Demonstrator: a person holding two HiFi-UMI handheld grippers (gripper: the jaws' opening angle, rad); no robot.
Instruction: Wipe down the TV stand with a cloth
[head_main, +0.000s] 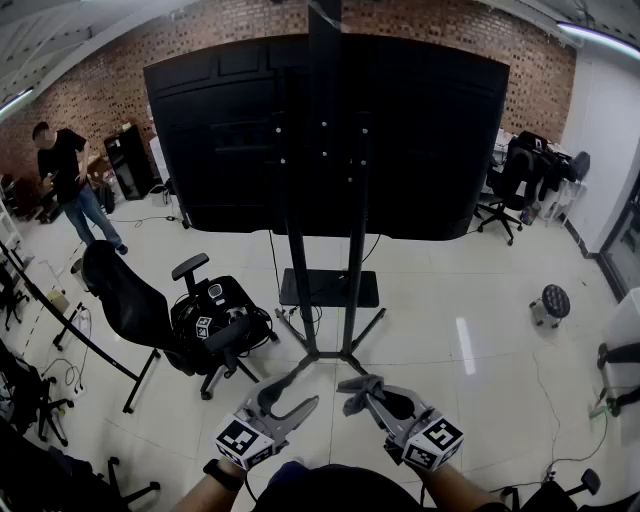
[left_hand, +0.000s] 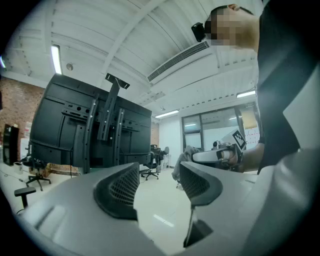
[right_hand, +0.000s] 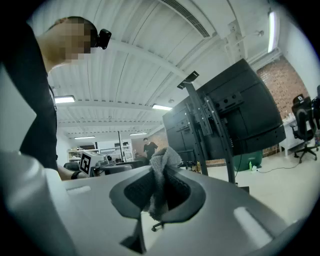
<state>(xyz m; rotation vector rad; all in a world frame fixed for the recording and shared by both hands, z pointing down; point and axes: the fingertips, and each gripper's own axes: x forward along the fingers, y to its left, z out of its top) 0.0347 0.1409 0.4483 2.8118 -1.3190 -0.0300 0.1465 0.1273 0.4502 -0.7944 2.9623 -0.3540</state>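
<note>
Brick-walled office, pale floor (head_main: 450, 290), TV stand (head_main: 325, 290) dead ahead. Just in front of its base, the right gripper (head_main: 362, 397) has its fingers clamped on the grey cloth (head_main: 360, 384); the left gripper (head_main: 297, 392) sits beside it, fingers apart.

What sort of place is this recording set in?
Probably an open office or lab: a brick wall, an office chair, and a big TV on a floor stand.
</note>
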